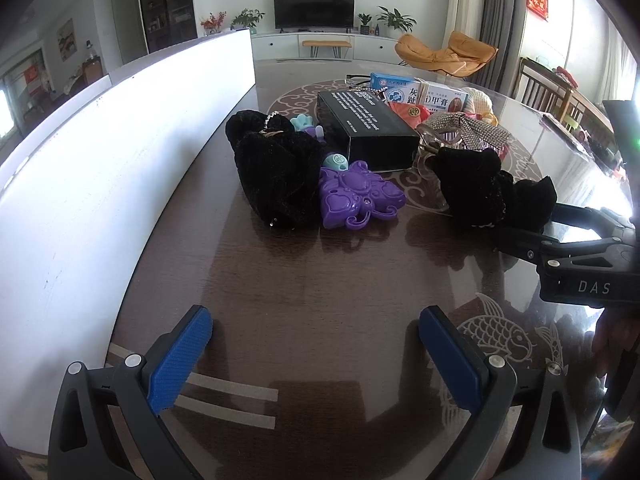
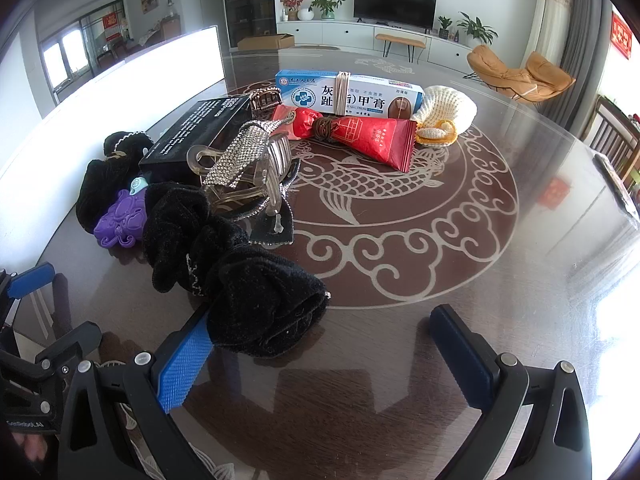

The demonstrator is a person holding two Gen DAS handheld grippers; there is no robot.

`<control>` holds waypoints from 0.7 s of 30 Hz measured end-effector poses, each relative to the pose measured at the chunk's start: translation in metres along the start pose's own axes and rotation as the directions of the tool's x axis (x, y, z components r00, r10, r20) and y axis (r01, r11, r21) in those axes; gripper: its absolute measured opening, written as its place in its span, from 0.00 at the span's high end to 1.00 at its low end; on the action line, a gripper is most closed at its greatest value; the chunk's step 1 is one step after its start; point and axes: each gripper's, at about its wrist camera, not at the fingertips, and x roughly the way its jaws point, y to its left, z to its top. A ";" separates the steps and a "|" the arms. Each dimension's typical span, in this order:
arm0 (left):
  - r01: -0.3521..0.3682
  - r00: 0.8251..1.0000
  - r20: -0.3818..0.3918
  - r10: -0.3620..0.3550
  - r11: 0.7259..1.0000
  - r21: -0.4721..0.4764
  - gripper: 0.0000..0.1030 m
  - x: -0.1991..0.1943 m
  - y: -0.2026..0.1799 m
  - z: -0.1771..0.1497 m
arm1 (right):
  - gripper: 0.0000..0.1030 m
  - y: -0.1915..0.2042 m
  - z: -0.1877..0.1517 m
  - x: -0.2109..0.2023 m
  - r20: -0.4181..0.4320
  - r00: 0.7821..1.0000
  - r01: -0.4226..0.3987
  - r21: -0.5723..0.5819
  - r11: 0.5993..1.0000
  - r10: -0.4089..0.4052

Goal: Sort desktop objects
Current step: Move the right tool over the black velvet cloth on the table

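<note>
- The left gripper [image 1: 316,344] has its blue-padded fingers [image 1: 182,356] spread wide over bare dark table [image 1: 312,272]; nothing sits between them and they touch no object.
- The right gripper [image 2: 320,344] is also spread wide — its left blue pad [image 2: 186,360] lies against the near end of a black velvet scrunchie [image 2: 240,280], which drapes over that fingertip, while the right pad [image 2: 460,352] stands well clear of it. The jaws are not clamped on the fabric.
- In the left wrist view the same scrunchie [image 1: 492,188] lies at the tip of the right gripper's arm, just right of the black box [image 1: 368,128].
- The black box with white print is the centre of the pile: a second black scrunchie [image 1: 272,168] lies to its left, touching a purple plastic flower-shaped toy [image 1: 356,200] that sits in front of the box.
- To the box's right a clear hair claw clip with a rhinestone bow [image 2: 240,160] rests on the table, touching the box.
- Beyond the clip lie two red sachets [image 2: 372,136] and, behind them, a blue-and-white ointment carton [image 2: 348,92] bound with rubber bands — a cream crocheted piece [image 2: 444,114] sits at the carton's right end.
- A tall white panel [image 1: 100,160] stands well left of the box.
</note>
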 end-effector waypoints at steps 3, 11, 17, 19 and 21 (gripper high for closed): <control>-0.010 1.000 0.024 0.010 1.000 -0.011 0.00 -0.003 -0.003 -0.006 | 0.00 0.000 0.000 0.000 0.000 1.000 0.000 0.000 1.000 0.000; 0.000 0.999 0.033 0.000 1.000 0.000 0.00 -0.010 -0.006 -0.016 | 0.00 0.000 0.000 0.000 0.000 1.000 0.000 0.000 1.000 0.000; 0.012 0.999 0.043 -0.013 1.000 0.015 0.00 -0.015 -0.002 -0.023 | 0.00 0.000 0.000 0.000 0.000 1.000 0.000 0.000 1.000 0.000; 0.020 0.999 0.044 -0.021 1.000 0.023 0.00 -0.018 0.000 -0.026 | 0.00 0.000 0.000 0.000 0.000 1.000 0.000 0.000 1.000 0.000; 0.024 0.999 0.048 -0.025 0.999 0.028 0.00 -0.022 0.004 -0.031 | 0.00 0.000 0.000 0.000 0.000 1.000 0.000 0.001 1.000 0.000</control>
